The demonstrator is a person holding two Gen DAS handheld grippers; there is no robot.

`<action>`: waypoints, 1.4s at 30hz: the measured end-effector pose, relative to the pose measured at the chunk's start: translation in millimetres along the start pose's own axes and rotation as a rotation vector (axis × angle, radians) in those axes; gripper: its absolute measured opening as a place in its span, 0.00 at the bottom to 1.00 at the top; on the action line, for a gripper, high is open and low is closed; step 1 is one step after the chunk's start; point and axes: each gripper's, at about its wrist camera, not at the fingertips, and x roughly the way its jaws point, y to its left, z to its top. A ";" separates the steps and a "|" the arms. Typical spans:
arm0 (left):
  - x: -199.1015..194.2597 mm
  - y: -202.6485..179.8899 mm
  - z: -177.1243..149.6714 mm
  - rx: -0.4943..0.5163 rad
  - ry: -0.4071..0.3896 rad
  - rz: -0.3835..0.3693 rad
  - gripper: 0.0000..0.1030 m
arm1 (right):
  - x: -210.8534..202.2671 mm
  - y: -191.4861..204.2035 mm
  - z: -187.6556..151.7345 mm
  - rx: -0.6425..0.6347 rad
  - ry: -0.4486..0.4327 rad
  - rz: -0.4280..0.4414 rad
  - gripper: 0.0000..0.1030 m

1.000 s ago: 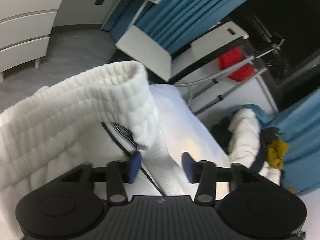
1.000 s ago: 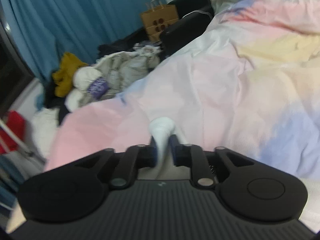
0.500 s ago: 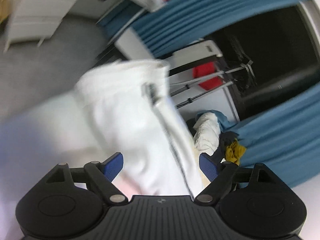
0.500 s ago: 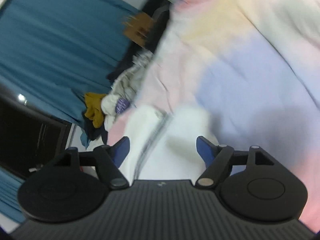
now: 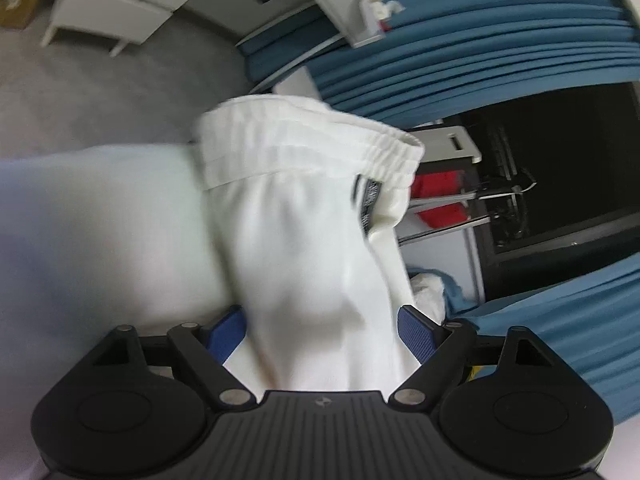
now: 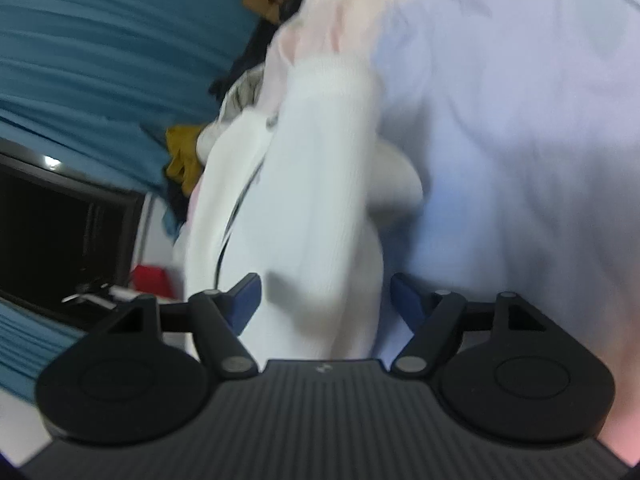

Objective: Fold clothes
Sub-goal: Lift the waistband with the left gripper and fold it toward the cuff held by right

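Note:
A white garment (image 5: 304,240) with an elastic waistband and a dark label lies stretched out on the pastel bedsheet (image 5: 100,220). My left gripper (image 5: 322,330) is open, its blue pads on either side of the cloth without pinching it. In the right wrist view the same white garment (image 6: 316,208) runs away from my right gripper (image 6: 325,300), which is also open with the cloth lying between its pads. A dark cord runs along the garment's left edge there. Both views are blurred.
Blue curtains (image 5: 480,40) and a dark window (image 5: 560,168) stand beyond the bed. A white drawer unit (image 5: 120,4) sits on the grey floor. A heap of clothes with a yellow item (image 6: 184,156) lies at the bed's far edge.
Both grippers opened: the right let go of the white cloth it pinched, and the left spread wide. The garment dropped flat onto the bed and both cameras swung.

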 end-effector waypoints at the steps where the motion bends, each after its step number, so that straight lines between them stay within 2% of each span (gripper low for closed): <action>1: 6.8 -3.0 0.1 0.025 -0.006 -0.003 0.78 | 5.5 1.1 1.7 -0.017 -0.022 -0.002 0.61; 2: 13.5 -6.0 0.3 0.049 -0.012 -0.006 0.76 | 8.4 1.5 3.5 -0.032 -0.045 -0.006 0.50; 3: 18.4 -7.8 1.4 0.063 -0.015 -0.008 0.67 | 10.2 1.2 5.1 -0.041 -0.064 -0.013 0.44; 4: 19.9 -7.5 4.1 0.056 -0.012 -0.007 0.52 | 11.9 0.8 6.5 -0.049 -0.083 -0.022 0.32; 5: 21.5 -7.2 6.8 0.049 -0.010 -0.005 0.47 | 12.0 0.7 7.6 -0.047 -0.095 -0.026 0.23; 7: 24.6 -6.7 12.3 0.036 -0.004 -0.003 0.18 | 11.8 0.7 9.5 -0.041 -0.117 -0.034 0.17; 10: 21.2 -12.2 17.6 0.048 -0.011 0.000 0.11 | 4.8 9.3 10.5 -0.086 -0.150 -0.041 0.13; 13: 1.1 -22.5 19.7 0.074 -0.030 -0.005 0.09 | -12.7 13.6 14.2 -0.090 -0.168 -0.021 0.12; 17: -47.1 -23.5 28.6 0.114 -0.028 0.011 0.09 | -43.9 12.9 15.8 -0.087 -0.149 0.000 0.12; 24: -135.0 -21.0 46.5 0.194 -0.015 0.054 0.09 | -87.0 6.9 13.6 -0.044 -0.043 0.009 0.11; 28: -176.0 -1.9 56.7 0.208 0.013 0.087 0.09 | -109.2 -2.4 12.4 0.046 0.032 0.057 0.11; 31: -201.2 14.3 61.0 0.225 0.038 0.111 0.09 | -106.7 -9.3 9.8 0.026 0.041 0.038 0.11; 38: -211.4 56.9 42.2 0.227 0.062 0.156 0.14 | -98.9 -25.8 3.5 -0.027 0.059 -0.010 0.11; 42: -213.6 69.4 30.9 0.238 0.059 0.157 0.23 | -94.5 -35.2 -0.1 -0.057 0.070 -0.038 0.11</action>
